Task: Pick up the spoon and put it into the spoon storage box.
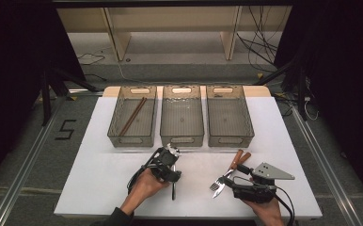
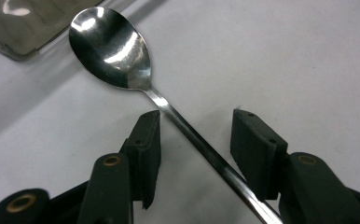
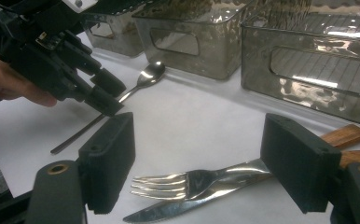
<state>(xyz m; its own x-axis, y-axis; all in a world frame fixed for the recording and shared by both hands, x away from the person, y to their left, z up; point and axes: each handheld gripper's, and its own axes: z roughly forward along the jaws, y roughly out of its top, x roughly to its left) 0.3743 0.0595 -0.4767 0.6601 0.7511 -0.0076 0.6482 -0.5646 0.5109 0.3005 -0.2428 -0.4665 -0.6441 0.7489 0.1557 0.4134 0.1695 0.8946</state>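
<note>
Seemingly mid-pickup, the left hand-held gripper (image 2: 194, 142) straddles the handle of a spoon (image 2: 110, 46) lying on the white worktop (image 2: 285, 56), jaws half-open and not yet pinching; next they must close squarely, then lift.

The spoon (image 2: 110, 49) is polished metal, mirror-shiny in the bowl, with a thin smooth steel handle. The fork (image 3: 192, 182) and knife (image 3: 178, 207) have the same bright glossy metal, but both end in warm brown wooden handles (image 3: 343, 136) with visible grain. The three bins (image 1: 182, 115) look like smoky see-through plastic, glossy, with a rippled, ribbed texture on the walls. The chopsticks (image 1: 132, 116) look like dark reddish wood. The table (image 1: 99, 179) is plain white, matt and smooth. The gripper pads (image 3: 108, 161) are black, matt and a bit rubbery or foamy looking.
</note>
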